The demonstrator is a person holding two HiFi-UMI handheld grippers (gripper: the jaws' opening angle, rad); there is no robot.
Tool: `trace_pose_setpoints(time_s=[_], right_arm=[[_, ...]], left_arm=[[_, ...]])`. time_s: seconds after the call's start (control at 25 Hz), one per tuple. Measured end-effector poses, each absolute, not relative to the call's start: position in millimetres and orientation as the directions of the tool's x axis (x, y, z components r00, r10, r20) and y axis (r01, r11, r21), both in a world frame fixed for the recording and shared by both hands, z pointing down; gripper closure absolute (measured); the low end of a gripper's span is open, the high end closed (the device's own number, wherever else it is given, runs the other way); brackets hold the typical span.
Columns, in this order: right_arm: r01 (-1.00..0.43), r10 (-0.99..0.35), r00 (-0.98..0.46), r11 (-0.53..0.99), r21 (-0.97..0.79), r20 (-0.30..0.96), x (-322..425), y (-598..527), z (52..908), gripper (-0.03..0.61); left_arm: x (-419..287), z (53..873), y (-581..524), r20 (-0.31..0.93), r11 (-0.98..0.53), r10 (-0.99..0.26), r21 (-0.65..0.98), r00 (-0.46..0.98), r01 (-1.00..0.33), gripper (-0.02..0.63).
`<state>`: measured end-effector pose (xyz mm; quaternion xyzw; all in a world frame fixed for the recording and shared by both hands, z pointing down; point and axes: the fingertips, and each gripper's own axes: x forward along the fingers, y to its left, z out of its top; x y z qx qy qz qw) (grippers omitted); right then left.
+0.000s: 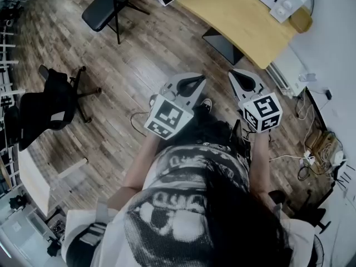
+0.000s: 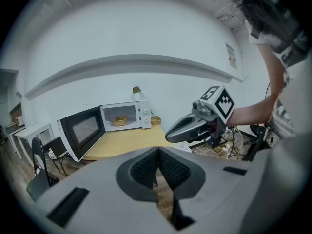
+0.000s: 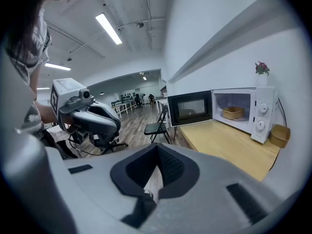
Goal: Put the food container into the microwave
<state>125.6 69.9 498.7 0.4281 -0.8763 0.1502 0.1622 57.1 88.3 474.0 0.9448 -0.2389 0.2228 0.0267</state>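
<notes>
The white microwave [image 2: 127, 116] stands on a wooden table [image 2: 124, 143] with its door [image 2: 82, 130] swung open. A tan food container [image 2: 119, 120] sits inside the cavity, and the right gripper view shows this container [image 3: 233, 113] too. Both grippers hang in the air short of the table, away from the microwave. My left gripper [image 2: 158, 153] is shut with nothing between its pads. My right gripper [image 3: 157, 151] is shut and empty as well. In the head view the left gripper [image 1: 191, 83] and right gripper [image 1: 243, 79] are side by side over the floor.
A second tan container [image 3: 279, 135] rests on the table to the right of the microwave. A small potted plant [image 3: 262, 68] sits on top of it. A black folding chair [image 1: 108, 7] stands left of the table. An office chair [image 1: 53, 102] and floor cables [image 1: 320, 149] lie nearby.
</notes>
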Motion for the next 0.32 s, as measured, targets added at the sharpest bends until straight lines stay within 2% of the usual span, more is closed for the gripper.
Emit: trace_pose_setpoints(time_s=[0.32], right_arm=[[-0.817, -0.708, -0.559, 0.558, -0.143, 0.431, 140, 67, 514, 0.574]], left_arm=[[59, 487, 89, 0.455, -0.889, -0.424, -0.044, 0.783, -0.455, 0.612]])
